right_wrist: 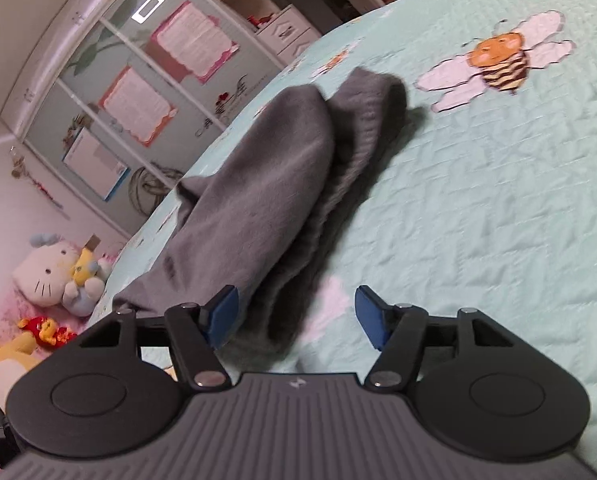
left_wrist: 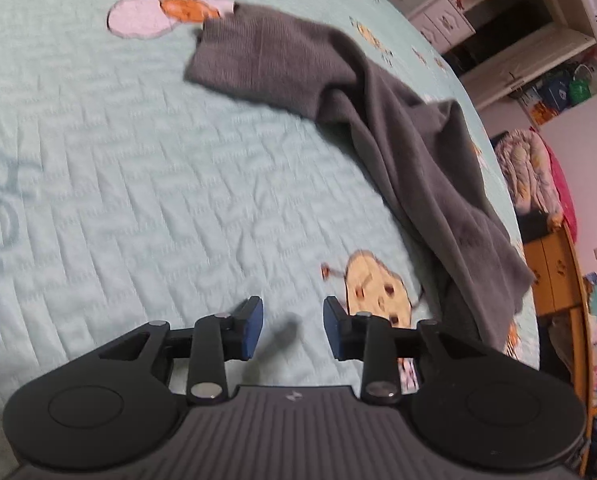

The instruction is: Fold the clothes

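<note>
1. The bed's quilted mint bedspread point(left_wrist: 138, 152) fills both views and carries the only task item, with printed bees and flowers scattered over it.

2. The grey garment point(left_wrist: 398, 128) lies on it as one long, rumpled strip. In the left wrist view its long axis runs from a ribbed end near the printed bee point(left_wrist: 170, 8) at upper centre, diagonally down to the right toward the bed's edge. It is bunched and partly doubled over itself, not spread flat.

3. From the left gripper point(left_wrist: 293, 328) the garment lies ahead and to the right, well apart from the fingertips, and only bare bedspread sits between the blue pads.

4. From the right gripper point(right_wrist: 296, 316) the same garment point(right_wrist: 266, 184) stretches straight ahead and a little left, its near end lying in the gap between the fingers, close to the left-hand pad. I judge the right hand clearly the nearer, set almost in line with the garment's long axis.

5. Left gripper: jaws partly apart, holding nothing.

6. Right gripper: jaws wide, cloth between them, but the pads do not appear to be pressing on it; motion blur makes contact at the left-hand pad uncertain.

7. Containers: none on the bed. The cupboard and shelves point(right_wrist: 98, 92) beyond it hold things too blurred to name.
</note>
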Available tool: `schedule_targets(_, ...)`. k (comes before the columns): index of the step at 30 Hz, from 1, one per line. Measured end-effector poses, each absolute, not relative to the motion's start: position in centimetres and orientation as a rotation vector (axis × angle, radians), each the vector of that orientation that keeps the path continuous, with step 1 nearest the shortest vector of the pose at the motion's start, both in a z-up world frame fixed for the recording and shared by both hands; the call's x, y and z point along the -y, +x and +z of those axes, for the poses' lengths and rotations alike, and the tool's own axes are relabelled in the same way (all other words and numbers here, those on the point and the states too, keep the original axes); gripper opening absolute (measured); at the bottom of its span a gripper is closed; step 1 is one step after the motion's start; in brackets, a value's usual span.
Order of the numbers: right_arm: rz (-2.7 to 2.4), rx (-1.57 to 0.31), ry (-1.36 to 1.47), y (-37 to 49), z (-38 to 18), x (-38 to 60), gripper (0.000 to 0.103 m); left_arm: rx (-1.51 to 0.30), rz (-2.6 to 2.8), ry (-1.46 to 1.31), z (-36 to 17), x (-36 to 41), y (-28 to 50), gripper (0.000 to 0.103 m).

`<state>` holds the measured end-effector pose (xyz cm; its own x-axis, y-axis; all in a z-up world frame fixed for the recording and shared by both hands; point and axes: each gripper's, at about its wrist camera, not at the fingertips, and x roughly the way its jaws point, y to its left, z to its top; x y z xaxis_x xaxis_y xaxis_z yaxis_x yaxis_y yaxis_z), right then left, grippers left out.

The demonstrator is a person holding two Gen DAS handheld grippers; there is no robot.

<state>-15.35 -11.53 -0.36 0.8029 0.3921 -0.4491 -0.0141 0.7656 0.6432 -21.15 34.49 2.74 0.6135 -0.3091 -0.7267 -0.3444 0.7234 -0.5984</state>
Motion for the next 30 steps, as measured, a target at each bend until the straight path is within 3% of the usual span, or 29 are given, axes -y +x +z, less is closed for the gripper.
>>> schedule_targets(3, 0.206, -0.615, 0.495, -15.4, 0.2, 9.1, 0.059, -0.944, 0.009, -0.804, 2.7, -34.6, -21.7, 0.036)
schedule_targets(7, 0.193, -0.605, 0.338, -15.6, 0.7, 6.9, 0.040, -0.948, 0.013, -0.834, 2.6, -35.1, -22.0, 0.037)
schedule_targets(26, 0.292, -0.575, 0.169, -14.6, 1.1, 3.8, 0.039, -0.958, 0.003, -0.816, 2.3, -34.5, -21.5, 0.050)
schedule_targets(30, 0.334, -0.508, 0.186, -14.6, 1.5, 4.1, 0.019, -0.962, 0.009, -0.811, 2.4, -34.4, -21.4, 0.051)
